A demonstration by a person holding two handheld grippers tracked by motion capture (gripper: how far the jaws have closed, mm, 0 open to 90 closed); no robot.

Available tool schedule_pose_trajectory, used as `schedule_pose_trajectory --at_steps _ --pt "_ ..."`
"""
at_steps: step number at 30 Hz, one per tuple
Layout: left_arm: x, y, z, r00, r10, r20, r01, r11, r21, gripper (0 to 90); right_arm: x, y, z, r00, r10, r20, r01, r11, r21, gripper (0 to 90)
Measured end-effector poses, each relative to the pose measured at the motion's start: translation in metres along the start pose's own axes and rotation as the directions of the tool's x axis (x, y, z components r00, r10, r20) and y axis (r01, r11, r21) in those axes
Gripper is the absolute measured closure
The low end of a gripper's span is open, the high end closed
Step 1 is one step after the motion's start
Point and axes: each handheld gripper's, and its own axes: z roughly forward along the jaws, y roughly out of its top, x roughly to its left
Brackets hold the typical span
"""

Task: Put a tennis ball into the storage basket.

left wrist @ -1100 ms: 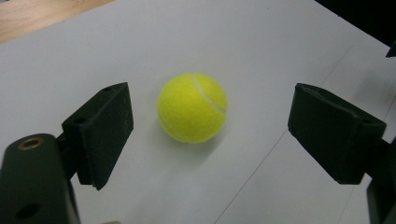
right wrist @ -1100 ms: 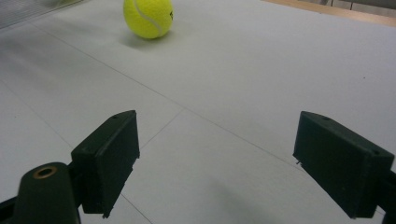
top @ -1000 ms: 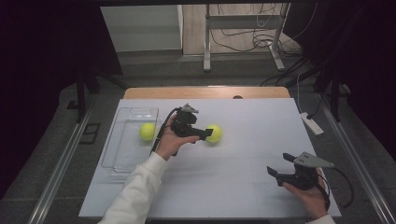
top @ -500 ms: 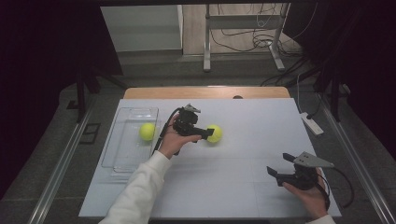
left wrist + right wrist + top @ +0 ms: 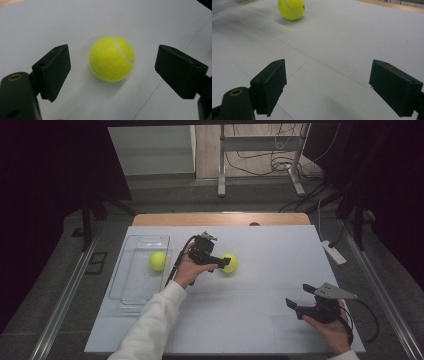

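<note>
A yellow tennis ball (image 5: 230, 263) lies on the white table near its middle. My left gripper (image 5: 220, 261) is open right beside it; in the left gripper view the ball (image 5: 112, 58) sits between and just beyond the two black jaws, untouched. A second tennis ball (image 5: 158, 261) rests inside a clear plastic tray (image 5: 131, 292) at the left. My right gripper (image 5: 299, 304) is held open near the table's front right, with nothing between its jaws. The right gripper view has the loose ball (image 5: 291, 9) far ahead at the top.
The white table top (image 5: 260, 320) spreads wide between the two grippers. A white power strip (image 5: 334, 252) lies at the table's right edge. Beyond the far edge stand a metal frame (image 5: 260, 155) and cables on the floor.
My left gripper has edged slightly closer to the loose ball. The right gripper has not moved.
</note>
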Motion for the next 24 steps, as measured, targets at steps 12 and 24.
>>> schedule_pose_trajectory --at_steps 12,24 --pt "0.003 0.002 0.013 0.9999 -0.014 -0.004 0.014 0.9997 0.019 12.5 0.0 0.0 0.0 1.0 0.0 0.0 0.0 1.0 -0.001 14.7" --pt "0.005 0.004 0.023 0.9998 -0.02 -0.001 0.02 0.9993 0.033 9.3 0.0 0.0 0.0 1.0 0.001 0.001 -0.001 1.0 0.0 14.7"
